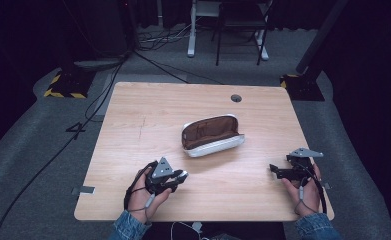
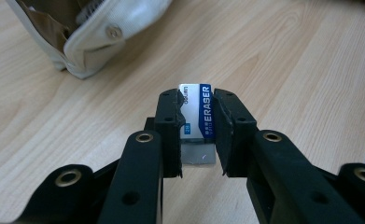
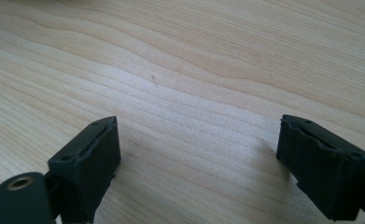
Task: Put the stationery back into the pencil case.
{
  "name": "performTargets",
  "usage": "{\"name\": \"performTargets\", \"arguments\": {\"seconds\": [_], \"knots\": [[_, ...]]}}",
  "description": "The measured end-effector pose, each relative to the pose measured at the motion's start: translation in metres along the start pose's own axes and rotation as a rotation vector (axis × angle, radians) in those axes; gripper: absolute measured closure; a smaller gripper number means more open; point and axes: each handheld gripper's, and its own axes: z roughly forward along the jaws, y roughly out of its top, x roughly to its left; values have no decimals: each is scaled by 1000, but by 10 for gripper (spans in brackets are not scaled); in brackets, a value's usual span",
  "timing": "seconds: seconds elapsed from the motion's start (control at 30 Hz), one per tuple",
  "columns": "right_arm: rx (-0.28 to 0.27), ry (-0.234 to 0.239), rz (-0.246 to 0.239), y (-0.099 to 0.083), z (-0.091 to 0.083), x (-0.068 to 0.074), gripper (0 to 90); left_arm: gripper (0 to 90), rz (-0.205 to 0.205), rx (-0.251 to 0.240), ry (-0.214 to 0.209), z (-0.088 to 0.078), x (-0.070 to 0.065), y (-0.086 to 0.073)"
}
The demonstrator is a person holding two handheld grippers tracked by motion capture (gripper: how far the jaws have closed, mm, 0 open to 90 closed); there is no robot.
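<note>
A white eraser (image 2: 198, 114) in a blue and white sleeve printed ERASER sits between the jaws of my left gripper (image 2: 197, 109), which is shut on it a little above the wooden table (image 2: 287, 60). In the high view the left gripper (image 1: 182, 176) is at the front left with the eraser (image 1: 182, 175) at its tips, short of an open white pencil case (image 1: 212, 135) with a brown lining that lies mid-table. The case's near end (image 2: 91, 32) shows at the upper left of the left gripper view. My right gripper (image 1: 273, 170) rests at the front right, jaws wide apart and empty; its jaws (image 3: 199, 140) hover over bare wood.
The table (image 1: 148, 115) has a round cable hole (image 1: 236, 98) near its far edge. Beyond it stand a chair and desk legs (image 1: 228, 30), cables run on the grey floor, and yellow-black striped stand bases (image 1: 63, 87) flank the far corners.
</note>
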Motion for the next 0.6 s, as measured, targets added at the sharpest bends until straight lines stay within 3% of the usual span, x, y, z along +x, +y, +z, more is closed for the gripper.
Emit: {"name": "performTargets", "arguments": {"seconds": [0.3, 0.6], "knots": [[2, -49, 38, 2, 3, 7, 119, 724, -24, -26, 32, -14, 8, 20], [2, -50, 40, 3, 3, 8, 126, 724, -26, -75, 38, -18, 13, 43]]}}
